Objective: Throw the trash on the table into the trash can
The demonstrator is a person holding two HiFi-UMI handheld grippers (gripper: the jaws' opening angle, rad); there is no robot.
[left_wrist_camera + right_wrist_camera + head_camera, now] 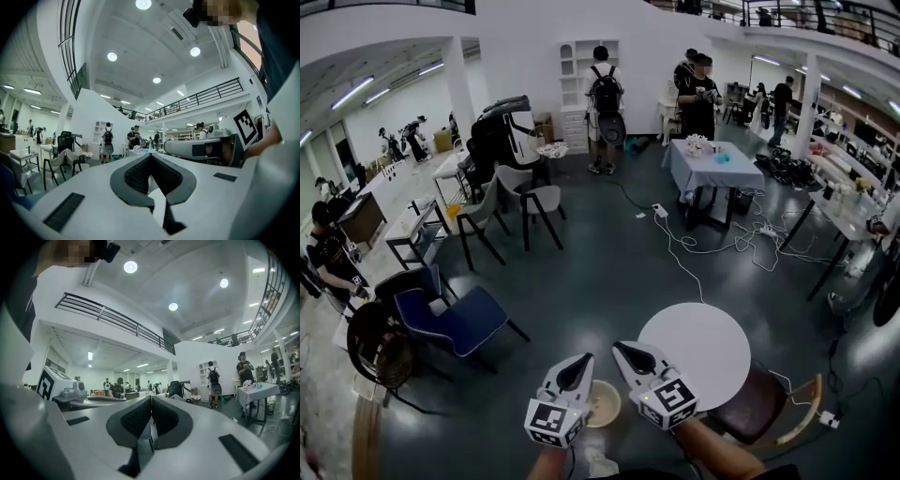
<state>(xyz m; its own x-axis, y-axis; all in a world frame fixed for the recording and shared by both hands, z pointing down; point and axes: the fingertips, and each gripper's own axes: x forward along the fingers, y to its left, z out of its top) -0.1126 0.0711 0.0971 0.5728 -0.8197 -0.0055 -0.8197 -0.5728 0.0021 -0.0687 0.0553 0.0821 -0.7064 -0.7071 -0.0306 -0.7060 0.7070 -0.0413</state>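
Trash can [604,405]: round, pale, on the dark floor [581,272], showing between the left gripper [584,360] and right gripper [620,349], just left of a round white worktop [698,352]. Contents can't be made out. Left gripper: jaws together, nothing between them. Right gripper: same, jaws together, empty. Both are held side by side, pointing level into the room. Brown chair [757,405] sits at the worktop's right edge, blue chair [457,321] off to the left. Cables [712,246] trail over the floor beyond. Person with backpack [604,98] stands far off by a white shelf [581,70].
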